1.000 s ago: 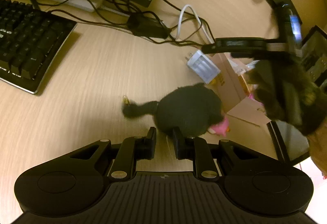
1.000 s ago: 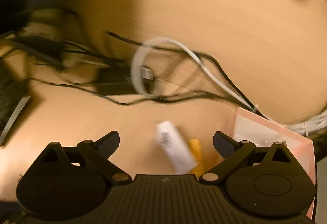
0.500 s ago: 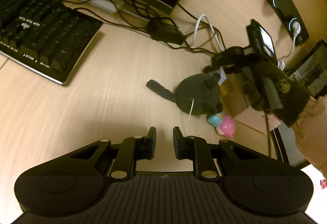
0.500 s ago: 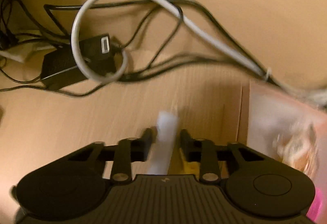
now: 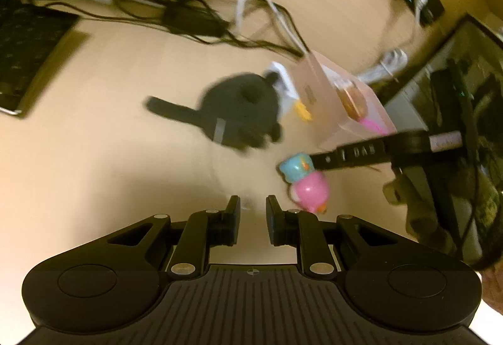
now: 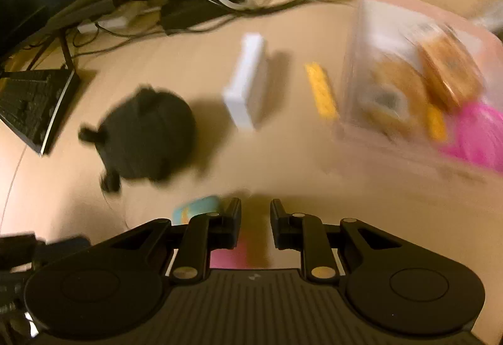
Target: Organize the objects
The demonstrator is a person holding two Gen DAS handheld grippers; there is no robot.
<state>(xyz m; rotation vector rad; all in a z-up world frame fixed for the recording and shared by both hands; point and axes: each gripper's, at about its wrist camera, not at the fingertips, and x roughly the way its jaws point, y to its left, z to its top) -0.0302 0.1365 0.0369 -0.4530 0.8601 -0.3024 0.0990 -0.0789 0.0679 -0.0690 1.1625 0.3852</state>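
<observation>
A dark plush toy (image 5: 240, 112) lies on the wooden desk; it also shows in the right wrist view (image 6: 147, 134). A pink and blue figurine (image 5: 305, 184) lies just right of my left gripper (image 5: 253, 203), whose jaws stand close together with nothing between them. My right gripper (image 6: 255, 208) hovers above the figurine (image 6: 198, 209), jaws narrow and empty. A white charger block (image 6: 246, 90) and a yellow piece (image 6: 320, 90) lie beside a clear pink box (image 6: 418, 71) holding snacks and a pink item.
A keyboard (image 5: 22, 49) lies at the left. Tangled black and white cables (image 5: 201, 14) and a power brick run along the back under a monitor. A second monitor (image 5: 465, 62) stands at the right. The right gripper's body (image 5: 377, 151) reaches in from the right.
The right gripper has let go of the white charger block and pulled back toward the figurine. The left gripper has swung right and back from the plush toy.
</observation>
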